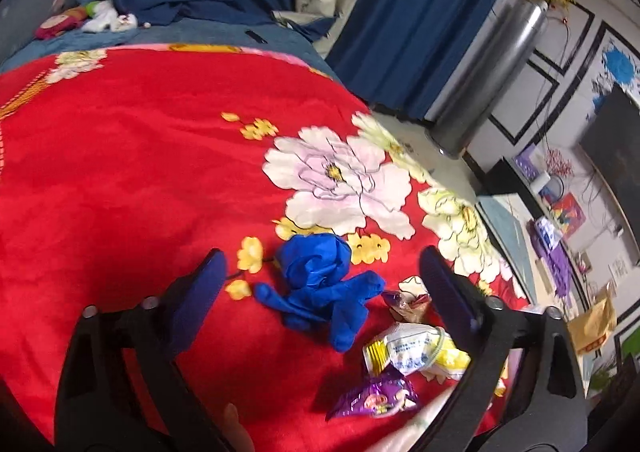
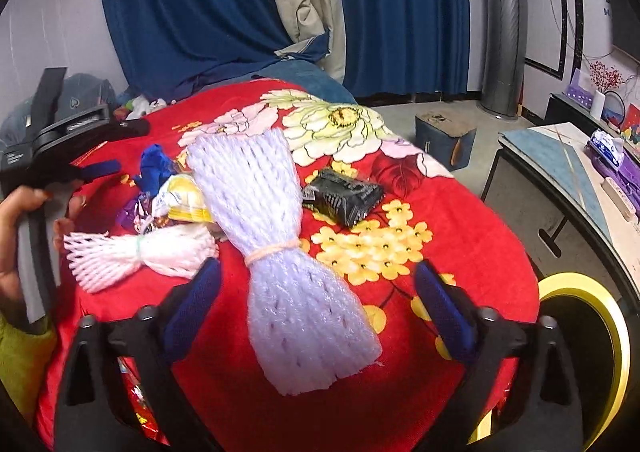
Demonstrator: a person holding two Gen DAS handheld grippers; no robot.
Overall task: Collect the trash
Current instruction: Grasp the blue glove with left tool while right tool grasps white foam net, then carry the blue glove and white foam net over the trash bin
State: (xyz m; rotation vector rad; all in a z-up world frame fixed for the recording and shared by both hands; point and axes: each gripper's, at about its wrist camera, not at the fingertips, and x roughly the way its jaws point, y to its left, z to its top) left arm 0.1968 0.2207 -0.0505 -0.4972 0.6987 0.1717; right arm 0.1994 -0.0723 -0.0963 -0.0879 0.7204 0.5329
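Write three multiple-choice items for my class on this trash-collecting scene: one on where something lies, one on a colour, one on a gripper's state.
1. What lies between the right gripper's open fingers?
A. the purple foam net
B. the black packet
C. the yellow bin

2. What colour is the crumpled glove?
A. green
B. blue
C. white

3. How does the left gripper stand?
A. shut on a wrapper
B. open, holding nothing
C. out of view

Answers:
1 A, the net runs up between the two fingers.
2 B, it shows plain blue on the red blanket.
3 B, its fingers stand wide apart on either side of the glove.
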